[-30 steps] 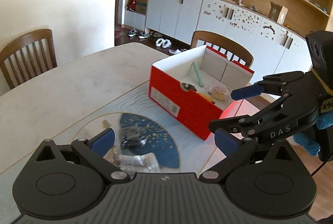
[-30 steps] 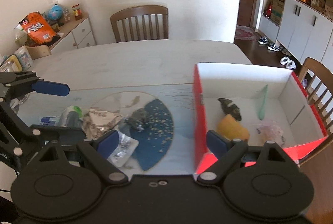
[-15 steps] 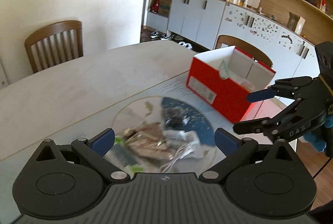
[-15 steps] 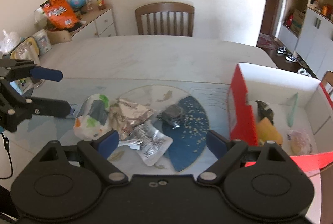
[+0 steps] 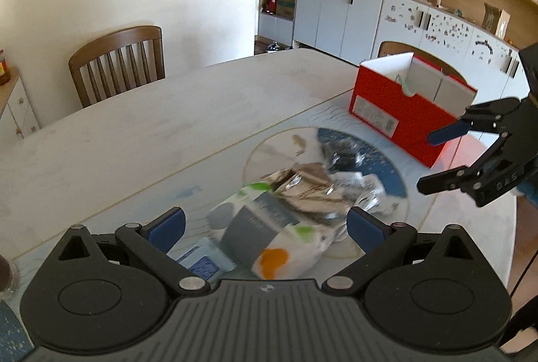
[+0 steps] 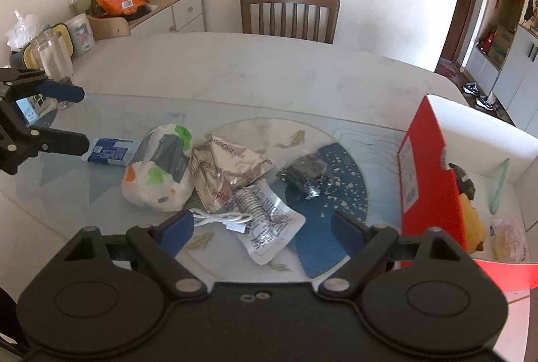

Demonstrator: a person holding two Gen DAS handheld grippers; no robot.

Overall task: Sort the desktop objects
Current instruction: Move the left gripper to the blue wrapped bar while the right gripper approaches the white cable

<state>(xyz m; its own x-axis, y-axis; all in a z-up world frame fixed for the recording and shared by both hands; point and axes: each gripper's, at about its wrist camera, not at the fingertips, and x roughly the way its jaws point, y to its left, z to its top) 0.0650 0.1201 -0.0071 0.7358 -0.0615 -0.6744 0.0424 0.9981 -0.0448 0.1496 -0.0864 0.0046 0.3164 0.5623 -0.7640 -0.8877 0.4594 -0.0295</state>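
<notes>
- My left gripper (image 5: 265, 224) has its jaws spread wide with nothing between them; it hangs over the near end of the litter pile on the table (image 5: 141, 126).
- My right gripper (image 6: 260, 226) is likewise spread wide and empty, above the white cable (image 6: 220, 219) and the clear printed packet (image 6: 269, 220).
- In the right wrist view the red box (image 6: 433, 167) sits at 3 o'clock, upright with its top open, white inside.
- Inside it I can see a yellow object (image 6: 472, 220) against the near red wall, a dark item (image 6: 464, 178) just behind that, a pale green strip (image 6: 499, 187) leaning on the far white wall, and a pale wrapped packet (image 6: 507, 237) on the floor of the box.
- From the left wrist view the same box is at 2 o'clock; only the green strip's tip shows over the rim, the rest of the contents are hidden.
- The things still loose on the mat: a white bag with green and orange spots (image 6: 158, 170) at 10 o'clock of the right view, touching a silver foil pouch (image 6: 225, 170) beside it.
- A blue-and-white packet (image 6: 109, 152) lies just left of the bag, near the left gripper's lower finger.
- A crumpled black wrapper (image 6: 306, 175) rests on the blue disc of the mat (image 6: 336, 227), between the foil pouch and the box, apart from both.
</notes>
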